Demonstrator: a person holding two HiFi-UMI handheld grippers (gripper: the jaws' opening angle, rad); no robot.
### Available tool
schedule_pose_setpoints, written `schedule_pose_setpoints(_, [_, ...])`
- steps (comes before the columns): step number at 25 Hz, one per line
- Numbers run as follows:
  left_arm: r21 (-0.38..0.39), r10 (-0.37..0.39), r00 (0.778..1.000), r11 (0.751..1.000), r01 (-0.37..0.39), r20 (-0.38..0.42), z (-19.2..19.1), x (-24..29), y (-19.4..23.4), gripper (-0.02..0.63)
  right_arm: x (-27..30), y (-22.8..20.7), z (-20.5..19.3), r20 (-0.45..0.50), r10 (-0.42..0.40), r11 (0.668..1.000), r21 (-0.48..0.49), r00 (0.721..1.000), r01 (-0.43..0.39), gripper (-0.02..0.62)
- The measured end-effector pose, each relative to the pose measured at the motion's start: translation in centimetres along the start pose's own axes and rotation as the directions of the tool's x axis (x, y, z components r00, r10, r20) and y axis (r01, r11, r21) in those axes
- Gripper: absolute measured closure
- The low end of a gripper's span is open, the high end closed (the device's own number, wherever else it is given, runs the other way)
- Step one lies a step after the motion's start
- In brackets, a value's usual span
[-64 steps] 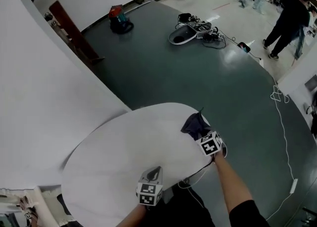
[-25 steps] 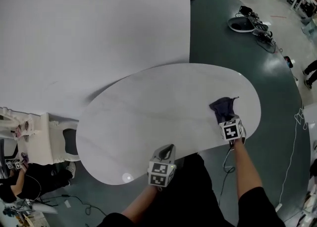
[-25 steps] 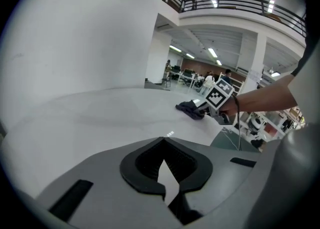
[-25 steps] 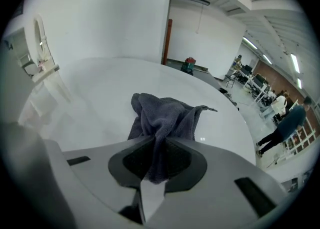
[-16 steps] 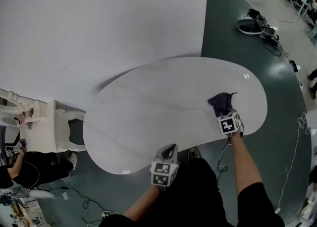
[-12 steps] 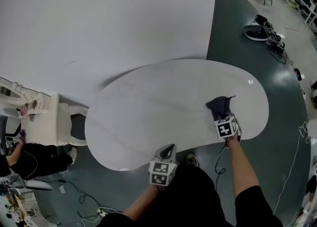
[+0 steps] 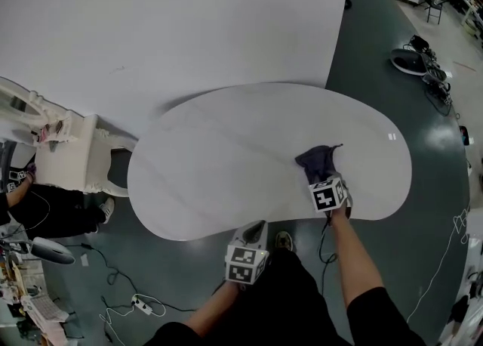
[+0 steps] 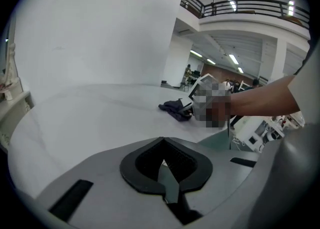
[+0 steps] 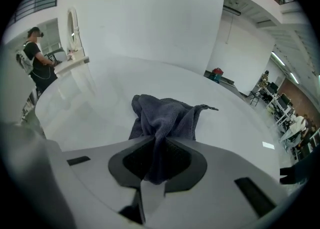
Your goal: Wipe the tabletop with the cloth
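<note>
A dark blue cloth [image 7: 317, 164] lies bunched on the white kidney-shaped tabletop [image 7: 226, 156], toward its right front. My right gripper [image 7: 323, 183] is shut on the cloth's near end, and in the right gripper view the cloth [image 9: 165, 120] spreads forward from the jaws onto the tabletop [image 9: 100, 98]. My left gripper [image 7: 253, 231] hangs at the table's front edge, shut with nothing in it. From the left gripper view the cloth [image 8: 172, 108] and the right gripper [image 8: 196, 98] show far off on the tabletop [image 8: 90, 118].
A white backdrop sheet [image 7: 173, 27] rises behind the table. At the left stands a white ornate stand [image 7: 68, 156] with a person [image 7: 30, 208] beside it. Cables [image 7: 136, 303] lie on the dark floor, and gear [image 7: 419, 54] sits far right.
My right gripper has dragged the cloth leftward across the tabletop. The head view has swung left, bringing the white stand and floor cables into sight. The left gripper stays at the front edge.
</note>
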State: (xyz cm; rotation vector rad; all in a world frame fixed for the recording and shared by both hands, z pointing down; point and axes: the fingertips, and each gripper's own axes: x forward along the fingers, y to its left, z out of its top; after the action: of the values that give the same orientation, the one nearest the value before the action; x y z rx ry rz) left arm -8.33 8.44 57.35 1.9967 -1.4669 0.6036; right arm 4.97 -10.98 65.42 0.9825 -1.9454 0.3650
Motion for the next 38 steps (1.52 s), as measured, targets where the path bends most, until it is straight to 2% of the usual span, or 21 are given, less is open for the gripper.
schedule_pose_setpoints(7, [-0.024, 0.054, 0.998, 0.998, -0.054, 0.03, -0.6, -1.3, 1.0, 0.6, 0.5, 2.1, 0.8, -0.003, 0.034, 0.998, -0.052, 0.999, -0.034, 0.554])
schedule_pose_setpoints(12, [-0.044, 0.082, 0.996, 0.996, -0.08, 0.047, -1.6, -2.7, 3.5, 0.6, 1.0, 4.9, 2.7, 0.008, 0.047, 0.996, -0.075, 0.999, -0.046, 0.554])
schedule_pose_setpoints(20, [-0.073, 0.098, 0.994, 0.993, -0.095, 0.043, -3.7, -6.4, 8.4, 0.6, 2.0, 11.5, 5.7, 0.004, 0.061, 0.991, -0.118, 0.998, -0.061, 0.554])
schedule_pose_setpoints(31, [-0.115, 0.187, 0.982, 0.976, -0.186, -0.01, -6.6, -9.9, 16.3, 0.6, 3.3, 20.6, 9.3, 0.005, 0.113, 0.98, -0.164, 0.994, -0.111, 0.554])
schedule_pose_setpoints(38, [-0.147, 0.205, 0.979, 0.969, -0.2, 0.016, -8.0, -12.4, 19.6, 0.6, 3.7, 26.8, 11.3, 0.001, 0.136, 0.971, -0.197, 0.991, -0.133, 0.554])
